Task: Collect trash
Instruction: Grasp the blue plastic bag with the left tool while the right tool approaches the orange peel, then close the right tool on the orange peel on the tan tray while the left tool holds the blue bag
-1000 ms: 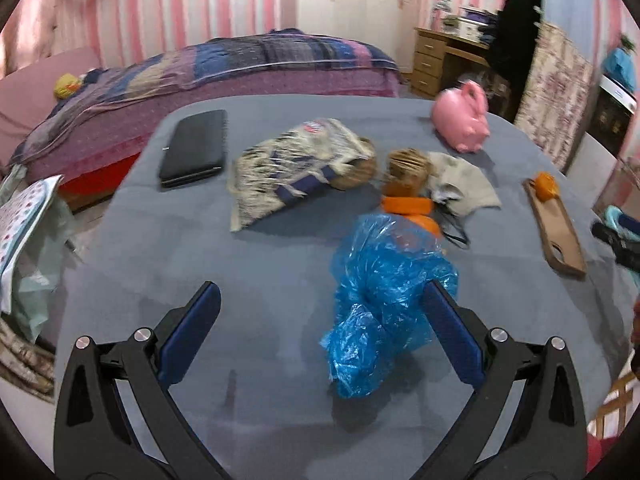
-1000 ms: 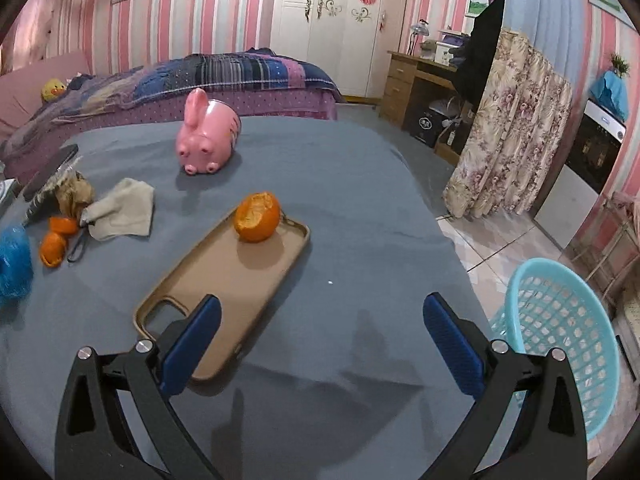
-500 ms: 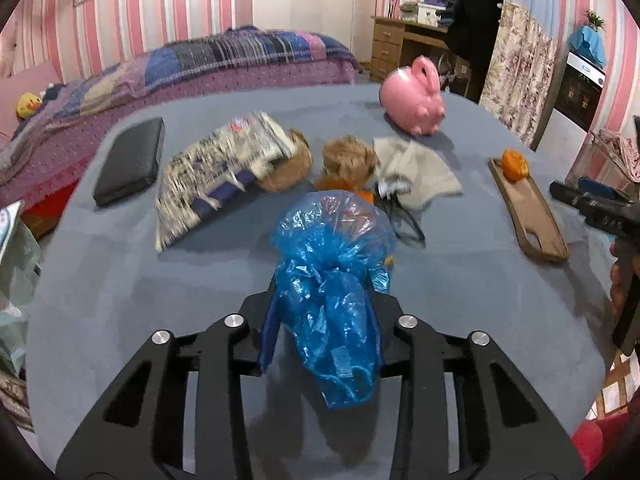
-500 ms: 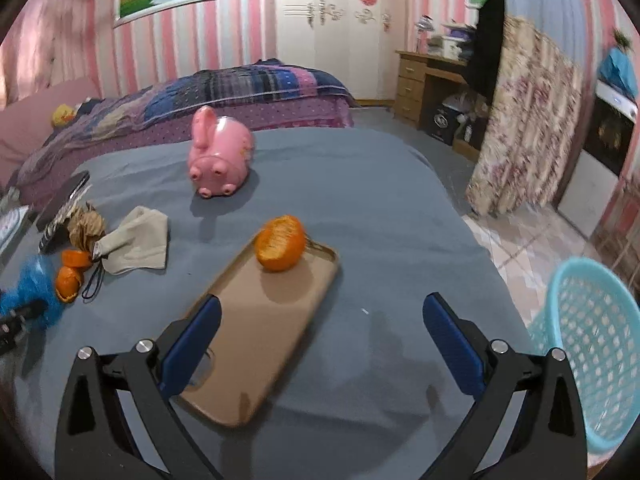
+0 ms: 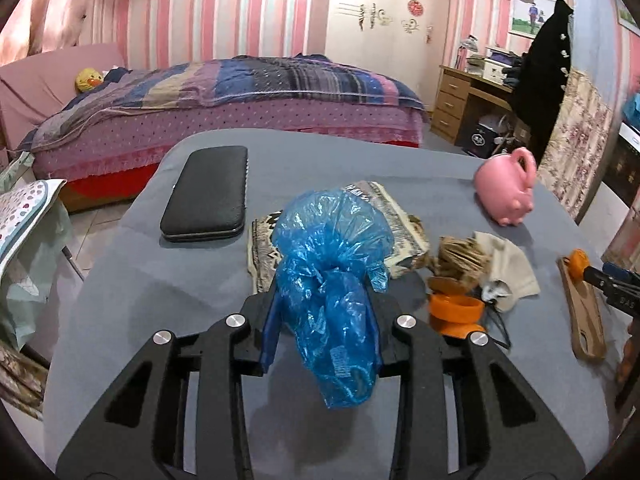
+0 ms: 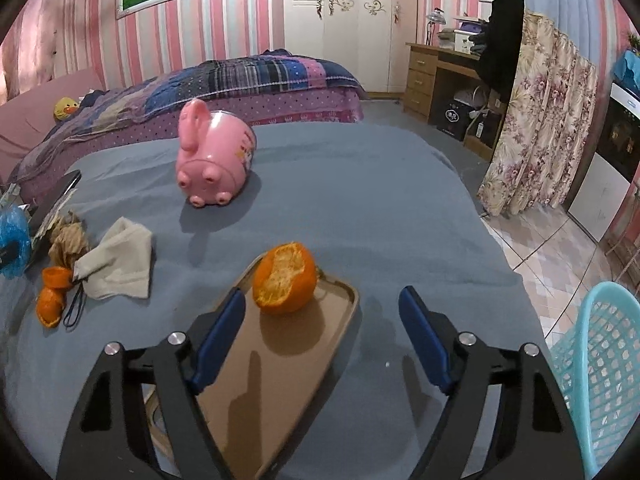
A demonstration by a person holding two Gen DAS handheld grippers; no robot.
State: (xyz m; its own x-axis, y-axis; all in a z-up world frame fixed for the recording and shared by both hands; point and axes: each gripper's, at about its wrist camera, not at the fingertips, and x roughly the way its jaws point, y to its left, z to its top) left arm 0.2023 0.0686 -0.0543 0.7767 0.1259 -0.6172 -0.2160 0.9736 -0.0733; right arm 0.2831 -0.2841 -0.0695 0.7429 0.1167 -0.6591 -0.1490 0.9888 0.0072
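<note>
My left gripper (image 5: 324, 332) is shut on a crumpled blue plastic bag (image 5: 332, 280) and holds it above the grey table; the bag also shows at the left edge of the right wrist view (image 6: 14, 236). My right gripper (image 6: 320, 340) is open, its fingers on either side of a half-peeled orange (image 6: 285, 284) that sits on a brown phone case (image 6: 272, 364). Orange peel (image 5: 456, 312) (image 6: 52, 292), a crumpled brown paper (image 5: 460, 256) (image 6: 68, 236) and a beige cloth (image 5: 508, 268) (image 6: 120, 268) lie together on the table.
A pink rabbit bank (image 6: 212, 160) (image 5: 508, 188) lies at the back of the table. A black case (image 5: 208, 196) and a snack packet (image 5: 396, 216) lie on the left. A light blue basket (image 6: 600, 372) stands on the floor at the right. A bed (image 5: 224, 108) is behind.
My left gripper has shut on the blue bag and lifted it off the table. My right gripper has moved forward to the orange and its jaws have narrowed.
</note>
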